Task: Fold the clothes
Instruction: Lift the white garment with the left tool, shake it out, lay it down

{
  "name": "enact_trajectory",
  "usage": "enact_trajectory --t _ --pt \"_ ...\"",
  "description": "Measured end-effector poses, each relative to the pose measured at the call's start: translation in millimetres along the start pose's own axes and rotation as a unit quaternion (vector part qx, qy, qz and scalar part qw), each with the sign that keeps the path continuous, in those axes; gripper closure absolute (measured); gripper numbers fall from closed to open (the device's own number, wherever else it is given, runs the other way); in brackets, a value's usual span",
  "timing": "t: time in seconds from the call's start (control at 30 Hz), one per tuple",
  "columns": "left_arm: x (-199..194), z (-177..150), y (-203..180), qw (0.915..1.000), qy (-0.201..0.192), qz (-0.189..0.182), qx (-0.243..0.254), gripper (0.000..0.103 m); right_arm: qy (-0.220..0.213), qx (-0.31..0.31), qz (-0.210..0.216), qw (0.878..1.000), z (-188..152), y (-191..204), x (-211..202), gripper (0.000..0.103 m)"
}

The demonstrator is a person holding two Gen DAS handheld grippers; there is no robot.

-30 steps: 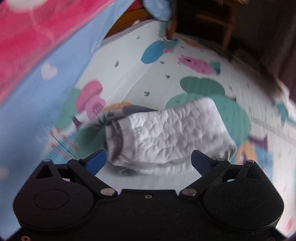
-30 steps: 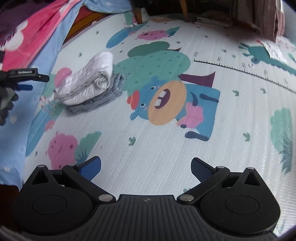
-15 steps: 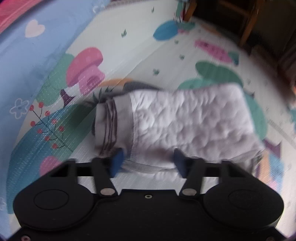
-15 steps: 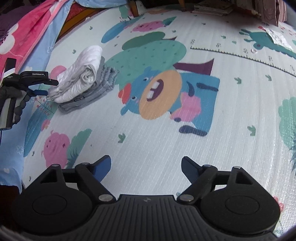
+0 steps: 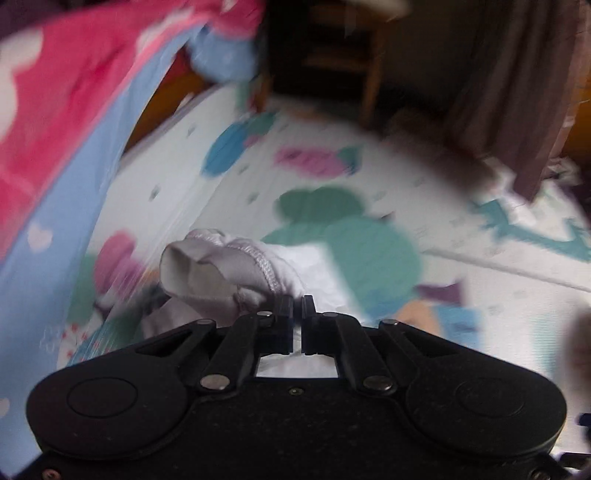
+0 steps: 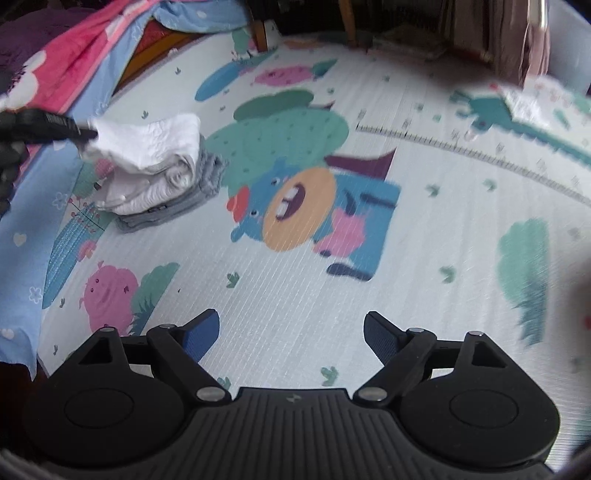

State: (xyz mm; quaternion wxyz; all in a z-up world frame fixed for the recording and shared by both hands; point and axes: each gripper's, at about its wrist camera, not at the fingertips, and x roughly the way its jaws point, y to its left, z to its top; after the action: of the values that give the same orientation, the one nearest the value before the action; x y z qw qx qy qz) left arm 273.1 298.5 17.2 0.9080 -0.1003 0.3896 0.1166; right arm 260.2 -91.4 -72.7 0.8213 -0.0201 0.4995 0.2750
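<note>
A folded white quilted garment (image 6: 147, 155) lies on top of a folded grey garment (image 6: 177, 210) on the play mat at the left. My left gripper (image 5: 297, 306) is shut on the white garment's near edge (image 5: 221, 269) and lifts its top layer; it also shows in the right wrist view (image 6: 86, 134) at that edge. My right gripper (image 6: 291, 332) is open and empty, low over the mat well to the right of the pile.
A cartoon play mat (image 6: 369, 258) covers the floor. A bed with pink and blue bedding (image 6: 44, 92) runs along the left. Wooden chair legs (image 6: 347, 22) and a curtain (image 5: 517, 92) stand at the back.
My left gripper went from open in front of the pile to shut on the white garment's edge, and has raised that edge. My right gripper stayed open and shifted slightly.
</note>
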Motion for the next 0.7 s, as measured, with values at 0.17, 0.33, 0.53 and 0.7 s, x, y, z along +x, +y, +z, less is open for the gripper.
enact_trajectory --t 0.17,0.33,0.53,0.7 --pt "-106.1 23.8 -57.6 0.9903 -0.090 -0.105 0.004 0.103 -0.024 -0.020 -0.022 0.999 -5.2 7.2 -71.3 0.015" --pt "-195.0 25.5 -109.9 0.9655 -0.163 -0.203 -0.003 0.103 -0.056 -0.012 -0.041 0.998 -14.6 4.0 -143.7 0.014" --pt "-281.2 16.1 -138.4 0.9215 -0.226 -0.315 -0.028 0.103 -0.105 0.010 -0.061 0.993 -32.6 -8.7 -214.9 0.011" --pt "-271.9 -3.8 -158.3 0.9331 -0.180 -0.311 -0.013 0.103 -0.137 0.046 -0.072 0.987 -47.2 -25.3 -253.6 0.009"
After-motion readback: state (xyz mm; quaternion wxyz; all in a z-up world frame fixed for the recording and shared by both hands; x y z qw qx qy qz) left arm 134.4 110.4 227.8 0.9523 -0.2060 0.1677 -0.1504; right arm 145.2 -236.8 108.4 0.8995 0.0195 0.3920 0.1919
